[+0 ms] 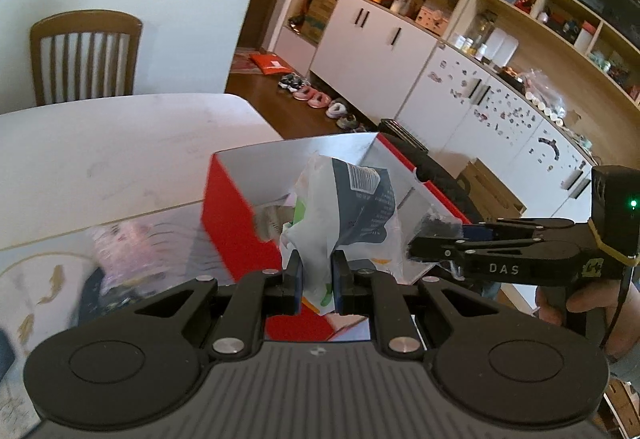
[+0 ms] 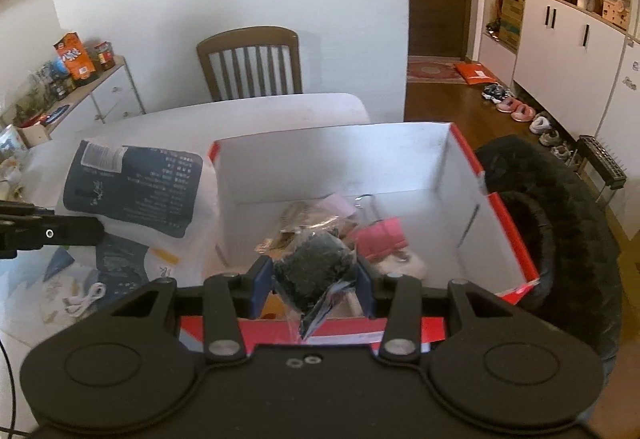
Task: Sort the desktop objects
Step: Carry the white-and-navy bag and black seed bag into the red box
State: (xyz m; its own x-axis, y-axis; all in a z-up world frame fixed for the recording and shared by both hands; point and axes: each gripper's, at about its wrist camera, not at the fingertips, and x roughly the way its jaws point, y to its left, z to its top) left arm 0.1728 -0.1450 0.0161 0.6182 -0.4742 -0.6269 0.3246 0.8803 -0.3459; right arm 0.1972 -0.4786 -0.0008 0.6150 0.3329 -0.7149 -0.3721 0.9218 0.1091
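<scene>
- The left fingers (image 1: 297,271) are pinched almost fully together on the lower fold of a crumpled white-and-navy plastic bag (image 1: 348,207), which stands up ahead of them.
- The right fingers (image 2: 262,281) are part-way closed on a small clear packet of dark stuff (image 2: 316,271), which fills the gap between the pads.
- Beyond both pairs of fingers sits the red box (image 2: 516,239) with white inner walls, open at the top, on the desk (image 1: 120,147). A pink binder clip (image 2: 380,239) and other small bits already lie on its floor.
- Judged step: both loads are being carried to the box, a sort-into-container step. The dark packet hangs just past the near rim, over the box's inside. Seen from the right wrist, the bag looks to be beside the box's left wall, not yet over the opening.
- Next move, as I read it: spread the right fingers to drop the packet, then bring the bag across the wall before releasing, since it is bulky and light and could catch on the rim.
</scene>
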